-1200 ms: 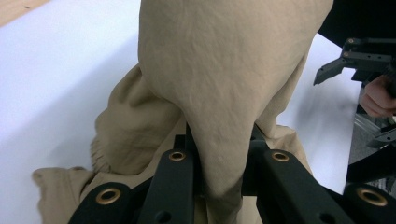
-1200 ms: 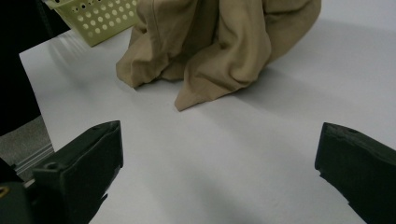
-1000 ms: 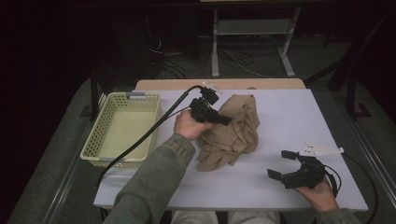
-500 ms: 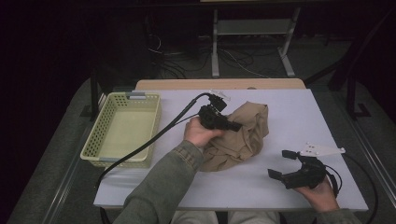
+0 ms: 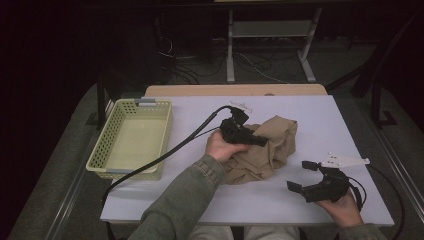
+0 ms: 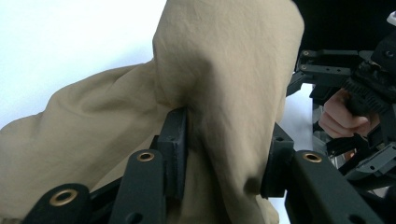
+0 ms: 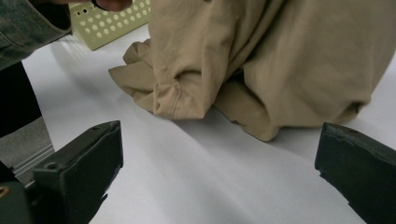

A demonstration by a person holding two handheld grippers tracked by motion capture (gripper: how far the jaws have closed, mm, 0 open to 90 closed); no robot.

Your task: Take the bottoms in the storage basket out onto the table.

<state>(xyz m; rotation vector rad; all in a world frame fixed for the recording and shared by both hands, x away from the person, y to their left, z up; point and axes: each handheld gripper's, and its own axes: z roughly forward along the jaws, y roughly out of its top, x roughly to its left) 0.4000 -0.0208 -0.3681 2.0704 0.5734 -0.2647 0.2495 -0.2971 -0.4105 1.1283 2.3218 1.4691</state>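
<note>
A tan cloth (image 5: 270, 147) lies crumpled on the white table (image 5: 350, 125), right of centre. My left gripper (image 5: 260, 141) rests on its left side and points right into it. In the left gripper view a thick fold of the cloth (image 6: 224, 84) stands between the pads (image 6: 173, 140); the jaws have just been opening and no longer pinch it, though the fold still fills the gap. My right gripper (image 5: 300, 175) is held open just above the table near the front right, apart from the cloth. Its view shows the cloth (image 7: 261, 60) ahead of the wide-apart jaws.
A pale green mesh basket (image 5: 105, 165) stands at the table's left edge. The left gripper's black cable (image 5: 165, 157) runs across the table past the basket's right side. Bare table lies between the cloth and the right gripper.
The left hand has moved right and down with the cloth, folding it over into a tighter heap. Its jaws have parted. The right hand has not moved.
</note>
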